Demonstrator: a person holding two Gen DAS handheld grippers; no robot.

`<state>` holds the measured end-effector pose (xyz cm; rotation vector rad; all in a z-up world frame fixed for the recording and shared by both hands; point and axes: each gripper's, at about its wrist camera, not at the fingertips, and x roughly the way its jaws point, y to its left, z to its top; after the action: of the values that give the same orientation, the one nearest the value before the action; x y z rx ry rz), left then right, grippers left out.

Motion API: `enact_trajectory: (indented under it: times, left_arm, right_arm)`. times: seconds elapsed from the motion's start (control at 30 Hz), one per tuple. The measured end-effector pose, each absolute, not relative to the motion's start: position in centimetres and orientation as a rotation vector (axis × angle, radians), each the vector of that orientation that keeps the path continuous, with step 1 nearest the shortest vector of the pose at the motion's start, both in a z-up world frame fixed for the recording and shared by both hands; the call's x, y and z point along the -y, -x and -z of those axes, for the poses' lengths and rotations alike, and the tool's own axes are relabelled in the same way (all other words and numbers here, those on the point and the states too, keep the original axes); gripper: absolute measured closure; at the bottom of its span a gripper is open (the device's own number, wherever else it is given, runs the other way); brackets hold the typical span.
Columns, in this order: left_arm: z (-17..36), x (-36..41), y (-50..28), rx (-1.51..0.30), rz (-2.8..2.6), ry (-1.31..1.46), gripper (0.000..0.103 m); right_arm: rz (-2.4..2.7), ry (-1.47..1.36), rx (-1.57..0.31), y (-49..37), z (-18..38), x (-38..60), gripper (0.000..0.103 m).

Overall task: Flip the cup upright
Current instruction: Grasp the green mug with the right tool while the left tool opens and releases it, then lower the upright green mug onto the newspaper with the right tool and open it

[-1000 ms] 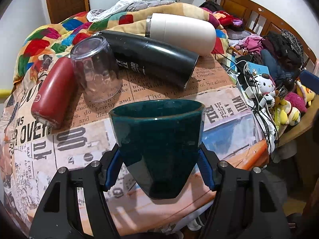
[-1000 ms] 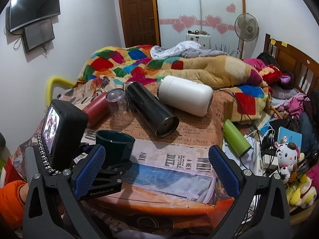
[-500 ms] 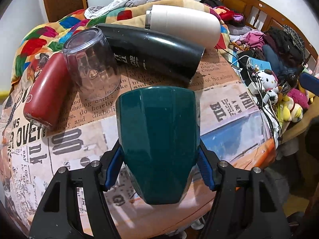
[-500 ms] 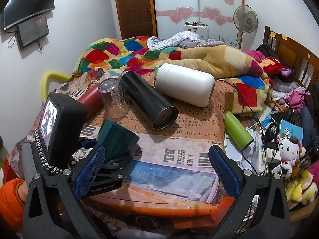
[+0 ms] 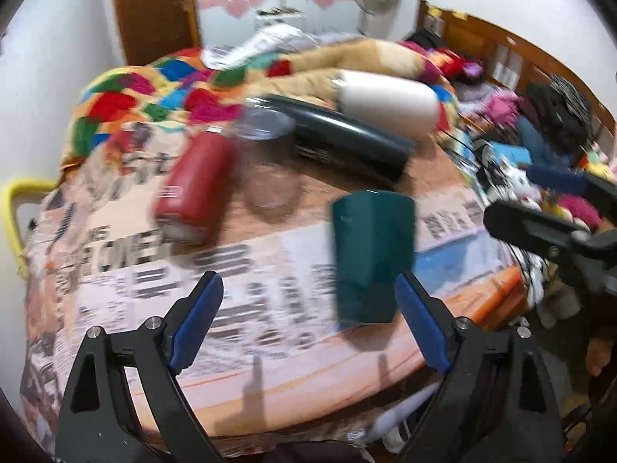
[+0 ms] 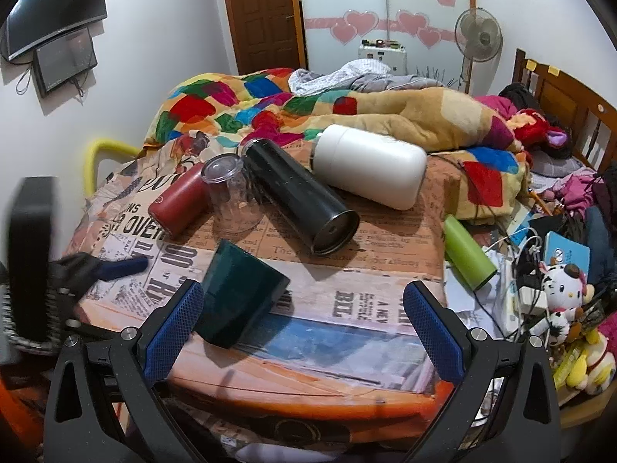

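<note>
Dark green cup (image 6: pixel 241 293) lies tipped on its side on the newspaper-print surface (image 6: pixel 370 308), free of both grippers; its sides are faceted and glossy, and which end is the mouth cannot be told. In the blurred left wrist view the cup (image 5: pixel 372 254) sits just off the right finger of the left hand-held gripper (image 5: pixel 308 328), whose jaws are spread wide with nothing between them. The right hand-held gripper (image 6: pixel 304 332) is likewise wide open and bare, the cup just inside its left finger. Behind the cup lie a red bottle (image 6: pixel 179 204), an upturned clear tumbler (image 6: pixel 231 196), a black flask (image 6: pixel 300 200) and a white flask (image 6: pixel 370 166). A green bottle (image 6: pixel 468 252) lies off to the right.
</note>
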<state>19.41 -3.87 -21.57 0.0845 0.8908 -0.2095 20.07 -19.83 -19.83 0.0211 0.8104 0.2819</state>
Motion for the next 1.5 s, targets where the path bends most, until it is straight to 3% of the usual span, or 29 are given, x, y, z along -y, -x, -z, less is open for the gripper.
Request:
enact_trajectory:
  times: [0.13, 0.3, 0.57, 0.67, 0.8, 1.07, 1.5]
  left_arm:
    - [21.2, 0.6, -18.7, -0.855, 0.099, -0.079, 0.011]
    - [21.9, -2.0, -18.2, -0.852, 0.048, -0.048, 0.011]
    - [23.0, -3.4, -17.2, -0.852, 0.036, -0.023, 0.011]
    - [23.2, -3.7, -17.3, -0.851, 0.039, -0.014, 0.011]
    - [23.2, -3.7, -17.3, -0.85, 0.04, -0.013, 0.011]
    - [22.8, -3.3, -17.3, -0.845, 0.043, -0.011, 0.011]
    - [21.3, -2.4, -17.2, -0.812, 0.045, -0.014, 0.011]
  right_arm:
    - [-0.311, -0.046, -0.879, -21.5, 21.3, 18.5, 0.0]
    - [-0.36, -0.093, -1.001, -23.5, 24.1, 16.7, 0.012]
    - [-0.396, -0.131, -1.114, -25.8, 26.6, 14.0, 0.015]
    - [-0.392, -0.091, -1.11, -26.3, 26.5, 12.9, 0.016]
    - [-0.415, -0.037, -1.124, -27.1, 26.8, 11.6, 0.029]
    - [-0.442, 0.035, -1.106, -26.4, 26.4, 11.5, 0.029]
    - [-0.466, 0.064, -0.945, -25.5, 21.1, 12.3, 0.03]
